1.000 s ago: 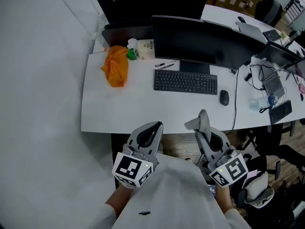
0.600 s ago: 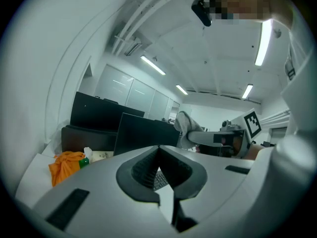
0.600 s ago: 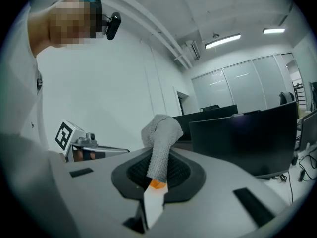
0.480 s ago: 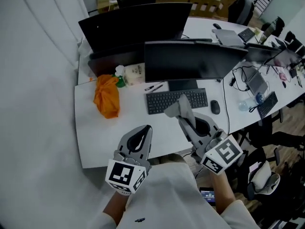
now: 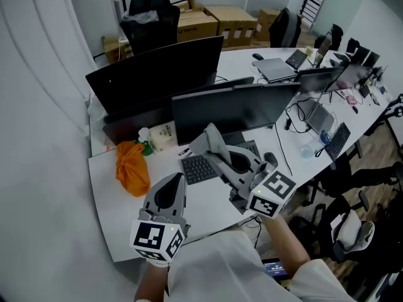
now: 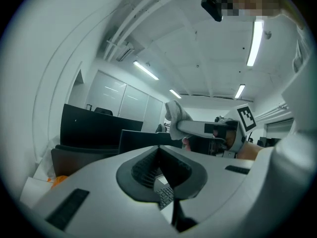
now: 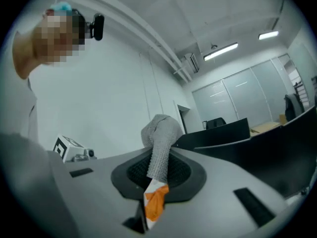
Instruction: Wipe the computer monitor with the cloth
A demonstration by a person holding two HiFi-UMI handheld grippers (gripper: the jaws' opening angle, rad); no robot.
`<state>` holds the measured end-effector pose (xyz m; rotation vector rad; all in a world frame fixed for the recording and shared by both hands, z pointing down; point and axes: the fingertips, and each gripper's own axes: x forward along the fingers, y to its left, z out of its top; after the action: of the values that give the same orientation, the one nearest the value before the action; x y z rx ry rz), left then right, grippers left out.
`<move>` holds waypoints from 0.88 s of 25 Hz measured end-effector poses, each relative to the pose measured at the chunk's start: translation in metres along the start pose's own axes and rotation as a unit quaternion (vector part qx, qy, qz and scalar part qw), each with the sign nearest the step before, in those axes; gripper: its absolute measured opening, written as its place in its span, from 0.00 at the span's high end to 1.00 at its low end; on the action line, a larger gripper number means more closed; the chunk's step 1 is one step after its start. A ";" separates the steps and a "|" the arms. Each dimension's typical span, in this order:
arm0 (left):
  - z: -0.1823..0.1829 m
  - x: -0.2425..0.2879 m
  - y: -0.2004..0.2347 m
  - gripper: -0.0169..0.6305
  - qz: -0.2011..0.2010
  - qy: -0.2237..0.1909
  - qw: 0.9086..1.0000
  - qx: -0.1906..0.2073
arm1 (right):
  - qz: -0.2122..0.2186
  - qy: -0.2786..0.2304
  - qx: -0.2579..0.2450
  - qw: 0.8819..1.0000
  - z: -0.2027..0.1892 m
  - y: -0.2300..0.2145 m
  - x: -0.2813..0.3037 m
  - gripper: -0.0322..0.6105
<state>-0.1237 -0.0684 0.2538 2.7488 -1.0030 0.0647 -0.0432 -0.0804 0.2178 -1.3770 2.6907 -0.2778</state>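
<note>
The dark monitor (image 5: 234,109) stands on the white desk (image 5: 113,220), with a second monitor (image 5: 157,74) behind it. My right gripper (image 5: 213,145) is shut on a grey cloth (image 5: 208,139), held above the keyboard (image 5: 199,167), just in front of the screen's lower left part. In the right gripper view the cloth (image 7: 161,145) sticks up from between the shut jaws, with an orange tag (image 7: 154,205) below. My left gripper (image 5: 170,187) hovers over the desk's near part, shut and holding nothing. In the left gripper view the jaws of that gripper (image 6: 161,171) meet, and the cloth (image 6: 176,114) shows beyond.
An orange bundle (image 5: 131,167) and a small bottle (image 5: 145,141) lie left of the keyboard. A mouse (image 5: 271,159) sits to its right. Laptops, cables and another keyboard (image 5: 335,141) crowd the desks at right. Chairs (image 5: 352,231) stand near the desk's right edge.
The right gripper has carried the cloth up, forward and left, from below the desk edge to above the keyboard near the monitor. The left gripper has risen over the desk too.
</note>
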 end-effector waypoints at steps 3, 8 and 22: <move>0.011 0.013 0.010 0.95 0.001 -0.004 1.000 0.011 | -0.014 -0.003 -0.019 1.000 0.017 -0.019 0.019 0.90; 0.017 0.023 0.026 0.94 0.011 0.000 1.000 0.021 | -0.042 0.003 -0.007 0.999 0.034 -0.054 0.053 0.90; 0.005 0.053 0.045 0.94 0.012 0.014 1.000 0.009 | -0.133 0.160 -0.077 0.975 0.019 -0.132 0.119 0.91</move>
<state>-0.1122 -0.1363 0.2638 2.7450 -1.0333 0.1173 -0.0049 -0.2541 0.2257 -1.8934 2.8231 -0.3468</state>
